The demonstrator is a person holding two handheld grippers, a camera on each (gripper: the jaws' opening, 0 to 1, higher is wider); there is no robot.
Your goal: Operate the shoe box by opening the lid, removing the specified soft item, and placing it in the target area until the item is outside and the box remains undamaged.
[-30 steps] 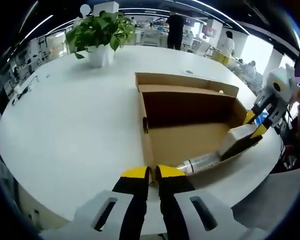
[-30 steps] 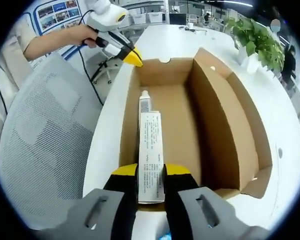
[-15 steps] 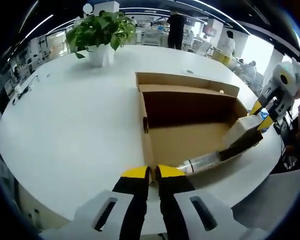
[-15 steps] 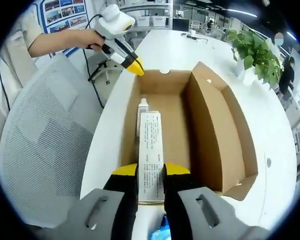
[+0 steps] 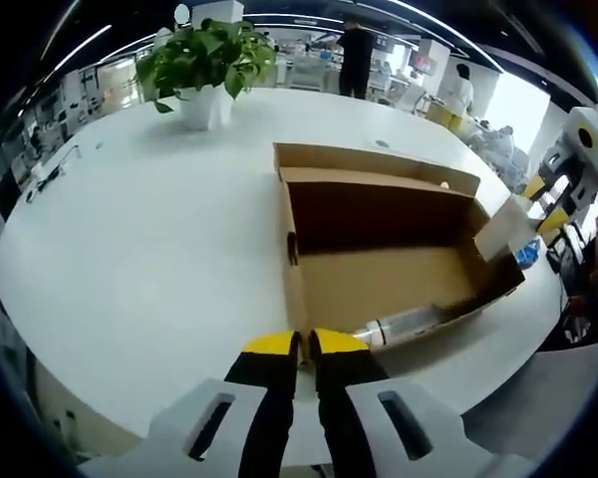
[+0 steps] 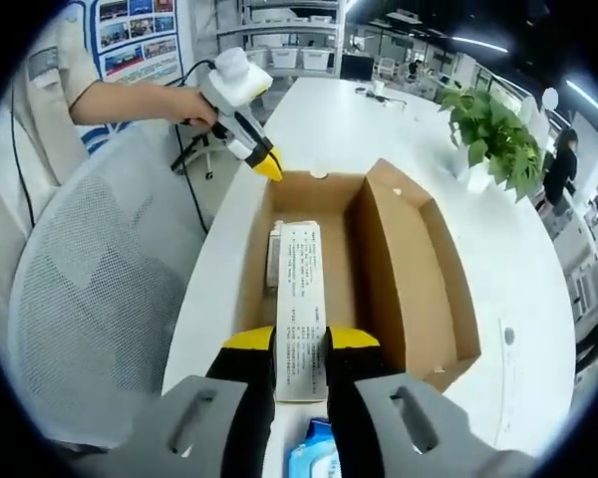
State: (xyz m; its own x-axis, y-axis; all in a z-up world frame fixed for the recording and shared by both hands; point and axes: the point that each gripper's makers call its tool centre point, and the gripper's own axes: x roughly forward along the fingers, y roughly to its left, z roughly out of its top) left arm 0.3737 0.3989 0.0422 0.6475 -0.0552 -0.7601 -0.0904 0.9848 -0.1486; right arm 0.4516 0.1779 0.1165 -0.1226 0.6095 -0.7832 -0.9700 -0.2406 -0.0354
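An open brown shoe box (image 5: 379, 279) lies on the white table, its lid (image 5: 374, 159) folded back. My left gripper (image 5: 301, 344) is shut on the box's near end wall; the right gripper view shows it at the far end (image 6: 264, 164), held by a hand. My right gripper (image 6: 301, 344) is shut on a long white carton (image 6: 301, 289), held above the box. It appears at the box's right end (image 5: 543, 204) with the carton (image 5: 503, 229) clear of the wall. A silver tube (image 5: 409, 321) lies on the box floor, partly seen beside the carton (image 6: 275, 254).
A potted plant (image 5: 204, 60) stands at the table's far side. A grey mesh chair (image 6: 90, 299) sits beside the table edge. A blue packet (image 6: 314, 463) lies on the table under my right gripper. People stand in the background.
My right gripper has pulled back and up with the white carton, lifting it out of the box. The tube stays on the box floor. The left gripper holds still.
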